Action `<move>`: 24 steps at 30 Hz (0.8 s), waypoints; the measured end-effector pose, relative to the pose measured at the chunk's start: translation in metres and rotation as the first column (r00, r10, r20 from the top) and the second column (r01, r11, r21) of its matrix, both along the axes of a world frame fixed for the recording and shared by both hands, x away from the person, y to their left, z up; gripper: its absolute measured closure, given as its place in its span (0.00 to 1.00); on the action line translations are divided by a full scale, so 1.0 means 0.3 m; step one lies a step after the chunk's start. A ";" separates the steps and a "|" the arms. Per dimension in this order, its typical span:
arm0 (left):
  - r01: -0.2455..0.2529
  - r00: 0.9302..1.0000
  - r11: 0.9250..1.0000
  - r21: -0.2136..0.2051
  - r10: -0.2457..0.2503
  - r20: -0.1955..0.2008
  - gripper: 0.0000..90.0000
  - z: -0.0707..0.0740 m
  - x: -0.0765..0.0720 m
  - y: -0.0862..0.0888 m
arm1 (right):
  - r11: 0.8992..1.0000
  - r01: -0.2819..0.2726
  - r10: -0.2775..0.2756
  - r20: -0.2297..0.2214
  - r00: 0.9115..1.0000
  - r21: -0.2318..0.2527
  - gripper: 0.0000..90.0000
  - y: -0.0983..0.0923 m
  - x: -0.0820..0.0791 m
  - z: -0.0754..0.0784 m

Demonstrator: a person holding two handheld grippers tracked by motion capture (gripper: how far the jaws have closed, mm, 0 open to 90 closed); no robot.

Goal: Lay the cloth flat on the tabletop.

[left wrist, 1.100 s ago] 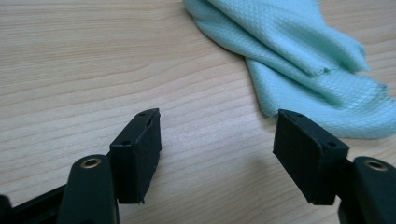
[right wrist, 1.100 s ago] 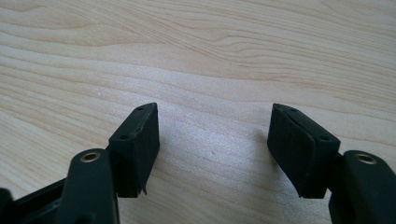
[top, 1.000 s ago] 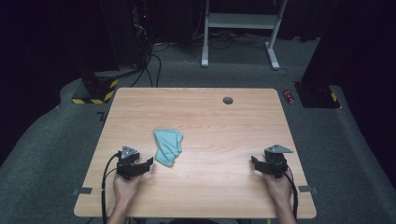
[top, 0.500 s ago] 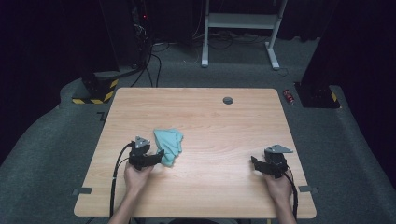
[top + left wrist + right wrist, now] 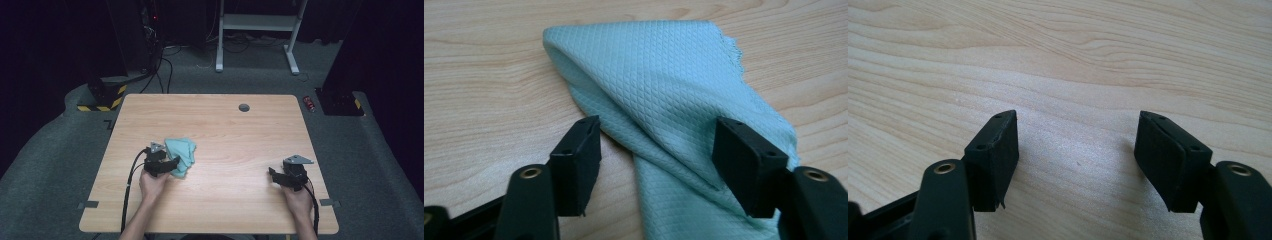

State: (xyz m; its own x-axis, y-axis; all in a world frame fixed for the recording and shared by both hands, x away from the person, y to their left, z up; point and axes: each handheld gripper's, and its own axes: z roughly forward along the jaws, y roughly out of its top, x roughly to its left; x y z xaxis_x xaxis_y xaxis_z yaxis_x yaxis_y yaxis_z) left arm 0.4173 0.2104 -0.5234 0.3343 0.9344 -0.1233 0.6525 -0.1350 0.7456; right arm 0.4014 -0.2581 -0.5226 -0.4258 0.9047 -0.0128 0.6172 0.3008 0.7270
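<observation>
Teal waffle-weave cloth (image 5: 664,100) lies crumpled on the wooden worktop (image 5: 235,135), left of centre. The left gripper (image 5: 659,150) sits at the cloth's near edge, its jaws wide apart and just now closing a little. A fold of the fabric runs between them: one jaw stands on bare wood just beside the cloth, the other over its edge, neither yet pressing it. The right gripper (image 5: 1078,150) rests well apart on bare worktop, its jaws wide open and holding nothing.
</observation>
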 end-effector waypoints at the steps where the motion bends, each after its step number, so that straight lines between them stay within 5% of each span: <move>1: 0.001 1.000 1.000 -0.006 -0.001 0.002 0.49 -0.001 0.000 -0.002 | 1.000 -0.001 0.001 0.001 1.000 0.000 0.38 0.000 0.000 0.000; 13: 0.047 0.999 0.999 -0.022 -0.047 0.000 0.77 0.001 -0.005 -0.012 | 1.000 -0.001 0.001 0.001 1.000 0.000 0.38 0.000 0.000 0.000; 24: 0.080 0.997 0.996 -0.035 -0.080 0.002 0.85 0.004 -0.013 -0.041 | 1.000 -0.002 0.002 0.001 1.000 0.000 0.38 0.000 0.000 0.000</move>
State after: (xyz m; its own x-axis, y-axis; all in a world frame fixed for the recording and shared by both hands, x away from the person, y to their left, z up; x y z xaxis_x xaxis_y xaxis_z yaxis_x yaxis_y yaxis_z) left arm 0.4134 0.1980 -0.5222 0.4077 0.8998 -0.1553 0.6401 -0.1603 0.7514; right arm 0.4015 -0.2582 -0.5226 -0.4272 0.9040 -0.0137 0.6158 0.3021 0.7277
